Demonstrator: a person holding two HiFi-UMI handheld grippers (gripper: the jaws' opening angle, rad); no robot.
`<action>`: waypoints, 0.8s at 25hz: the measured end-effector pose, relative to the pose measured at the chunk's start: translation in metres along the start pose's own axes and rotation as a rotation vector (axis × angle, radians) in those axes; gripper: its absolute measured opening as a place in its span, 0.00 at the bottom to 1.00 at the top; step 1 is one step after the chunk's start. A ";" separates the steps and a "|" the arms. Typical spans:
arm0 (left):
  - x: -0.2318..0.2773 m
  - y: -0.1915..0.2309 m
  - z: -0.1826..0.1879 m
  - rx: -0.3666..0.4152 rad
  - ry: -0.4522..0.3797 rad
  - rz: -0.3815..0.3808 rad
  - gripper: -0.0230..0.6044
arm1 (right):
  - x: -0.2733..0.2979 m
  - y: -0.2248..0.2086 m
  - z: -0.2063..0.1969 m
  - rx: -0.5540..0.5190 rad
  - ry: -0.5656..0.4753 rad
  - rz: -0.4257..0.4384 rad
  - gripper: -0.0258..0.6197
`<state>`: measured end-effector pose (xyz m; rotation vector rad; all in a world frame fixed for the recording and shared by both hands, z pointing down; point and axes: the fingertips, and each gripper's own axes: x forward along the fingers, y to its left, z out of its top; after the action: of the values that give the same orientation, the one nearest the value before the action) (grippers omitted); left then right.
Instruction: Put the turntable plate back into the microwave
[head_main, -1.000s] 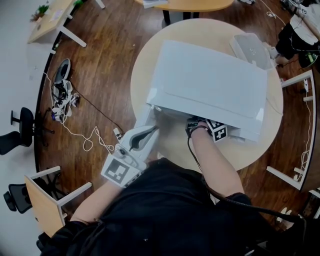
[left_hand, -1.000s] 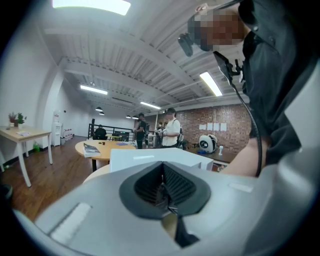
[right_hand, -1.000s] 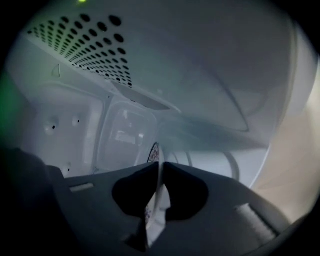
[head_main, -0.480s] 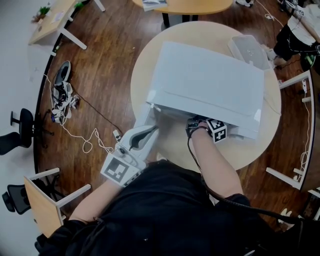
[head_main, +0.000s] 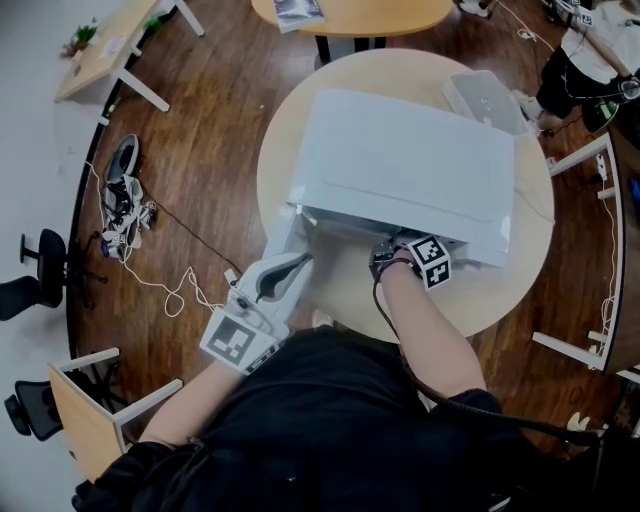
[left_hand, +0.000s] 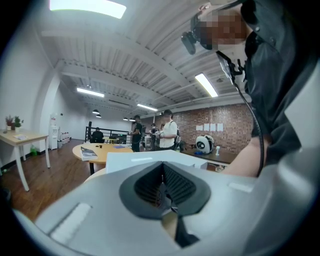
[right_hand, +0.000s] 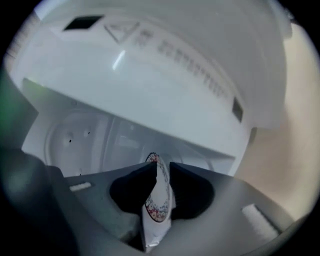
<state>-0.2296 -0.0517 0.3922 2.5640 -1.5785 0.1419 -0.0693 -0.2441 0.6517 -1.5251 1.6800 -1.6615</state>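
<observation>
Dark wooden flooring (head_main: 200, 140) surrounds a round pale table (head_main: 500, 300) on which a white microwave (head_main: 400, 160) sits, seen from above. My right tongs (right_hand: 161, 167) reach in under the microwave's front edge, so from overhead I see only their marker cube (head_main: 430, 262) and the forearm behind it. Looking along these tongs, I see the turntable plate (right_hand: 157, 205), white with a speckled patterned rim, standing edge-on between the two dark pads at the mouth of the pale cavity (right_hand: 100, 140). The jaws have just been opening, but the gap is narrow, and a pad lies against each face of the plate. My left tongs (left_hand: 162, 185) wait at the microwave's front left corner, beside its open door (head_main: 285, 238); I cannot tell whether they touch it. Looking along them, their ribbed black pads meet in a line with nothing between them, and the microwave's top lies beyond.
</observation>
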 end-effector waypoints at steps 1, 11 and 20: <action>0.000 -0.001 0.001 0.006 -0.002 -0.004 0.04 | -0.003 0.000 0.000 -0.007 0.001 0.002 0.15; 0.000 -0.015 0.005 0.018 -0.031 -0.044 0.04 | -0.039 0.000 -0.014 -0.110 0.046 0.045 0.18; 0.005 -0.007 -0.006 -0.092 -0.047 -0.047 0.04 | -0.093 0.037 -0.058 -0.545 0.265 0.248 0.19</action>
<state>-0.2210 -0.0519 0.3989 2.5492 -1.5026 0.0041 -0.0981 -0.1479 0.5952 -1.2609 2.5039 -1.3887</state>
